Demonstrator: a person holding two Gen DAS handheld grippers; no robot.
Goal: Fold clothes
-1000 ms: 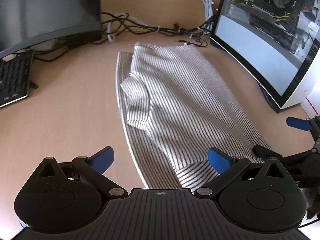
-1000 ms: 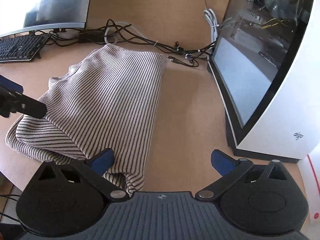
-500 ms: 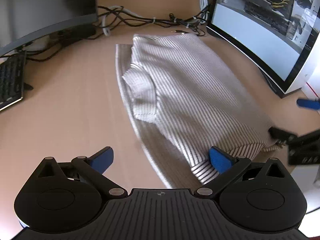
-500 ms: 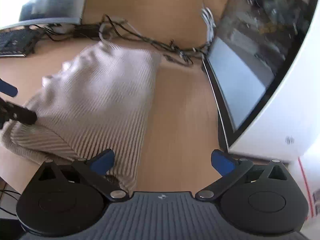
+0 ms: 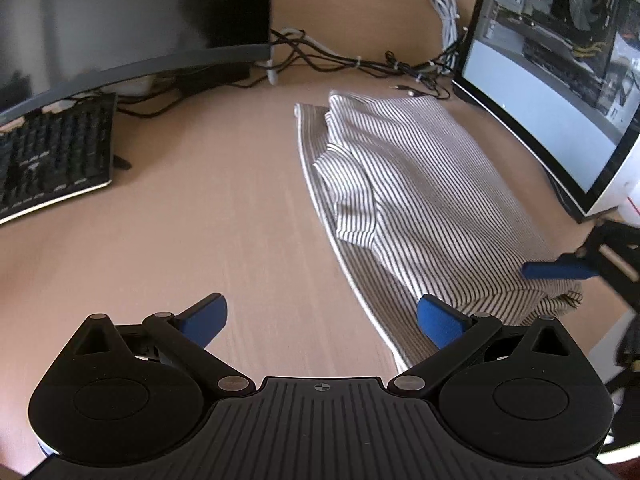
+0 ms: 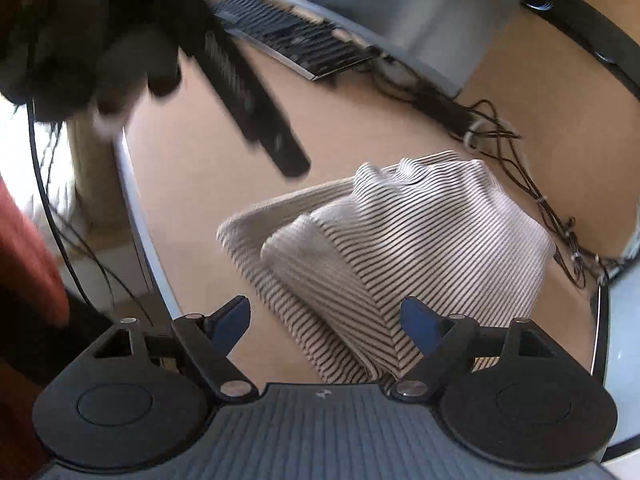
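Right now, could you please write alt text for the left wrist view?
A folded striped garment lies on a wooden desk, ahead and right of the open left gripper, whose right finger overlaps its near edge. A keyboard sits far left, a monitor right, and the right gripper's blue fingertip is at the garment's right corner.

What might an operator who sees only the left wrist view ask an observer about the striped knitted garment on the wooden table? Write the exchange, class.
Operator: Are both fingers of the right gripper on the striped knitted garment?
Observer: No. Its jaws have just been closing but stand open, the garment's near end between them; one finger is over bare wooden table.
Operator: Does the cloth reach the table's pale front rim?
Observer: Its nearest corner lies on the wood, short of that rim.
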